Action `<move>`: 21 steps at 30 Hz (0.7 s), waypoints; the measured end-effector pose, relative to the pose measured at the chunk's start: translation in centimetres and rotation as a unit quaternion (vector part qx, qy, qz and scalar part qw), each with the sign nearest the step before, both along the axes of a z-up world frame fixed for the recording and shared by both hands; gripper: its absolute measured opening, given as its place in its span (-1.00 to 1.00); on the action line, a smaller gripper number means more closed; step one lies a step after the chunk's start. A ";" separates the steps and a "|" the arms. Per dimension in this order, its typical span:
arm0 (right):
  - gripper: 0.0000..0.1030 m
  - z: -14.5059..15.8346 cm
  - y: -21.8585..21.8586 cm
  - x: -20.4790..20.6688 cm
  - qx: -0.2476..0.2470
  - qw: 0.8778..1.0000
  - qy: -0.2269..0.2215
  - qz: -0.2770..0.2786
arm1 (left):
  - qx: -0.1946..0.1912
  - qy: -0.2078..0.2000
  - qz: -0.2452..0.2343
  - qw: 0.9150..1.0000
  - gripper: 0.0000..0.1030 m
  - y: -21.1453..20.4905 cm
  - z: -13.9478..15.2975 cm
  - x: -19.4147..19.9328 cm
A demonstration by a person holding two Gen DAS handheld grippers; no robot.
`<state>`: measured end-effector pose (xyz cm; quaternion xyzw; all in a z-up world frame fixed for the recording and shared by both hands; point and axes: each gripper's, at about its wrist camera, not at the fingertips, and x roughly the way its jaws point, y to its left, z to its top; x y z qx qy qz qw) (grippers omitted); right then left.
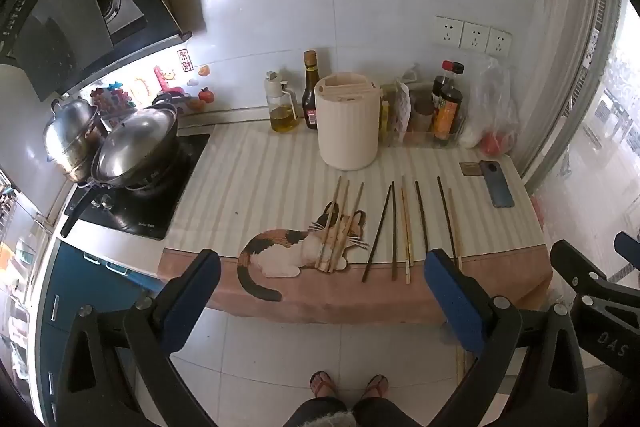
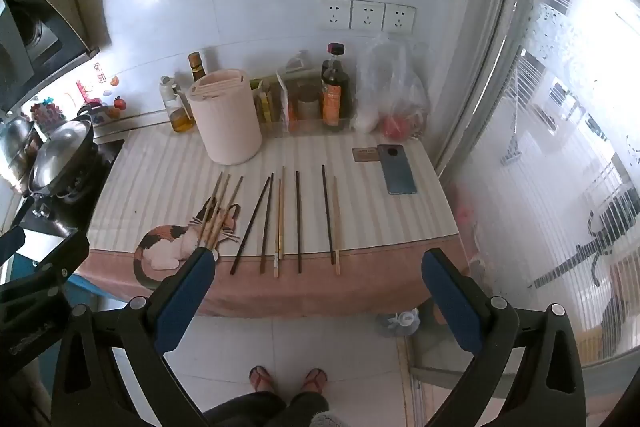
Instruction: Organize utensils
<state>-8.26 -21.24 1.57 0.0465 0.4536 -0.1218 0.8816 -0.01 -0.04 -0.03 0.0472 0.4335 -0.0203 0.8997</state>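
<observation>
We find both grippers, left (image 1: 322,263) and right (image 2: 318,263), spread wide and empty above the floor. Beyond, chopsticks (image 1: 394,229) lie in a row on the mat (image 1: 256,171), the holder (image 1: 347,123) behind them. Only the left view shows the steamer (image 1: 72,139) fully.

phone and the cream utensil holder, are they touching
Apart. The right wrist view shows the phone lying flat near the counter's right edge, with bare striped cloth between it and the cream utensil holder.
</observation>
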 end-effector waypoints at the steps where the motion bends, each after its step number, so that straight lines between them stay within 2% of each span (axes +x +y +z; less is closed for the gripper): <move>1: 1.00 0.0 0.0 0.0 -0.004 1.000 0.000 0.000 | 0.001 0.001 0.000 1.000 1.00 0.0 0.0 0.0; 14: 1.00 0.0 -0.3 0.0 -0.011 1.000 -0.004 0.000 | -0.002 0.004 0.003 1.000 1.00 -1.1 0.4 0.1; 21: 1.00 0.6 0.2 0.3 -0.013 1.000 -0.004 0.000 | -0.004 0.002 -0.001 1.000 1.00 -0.3 0.2 -0.3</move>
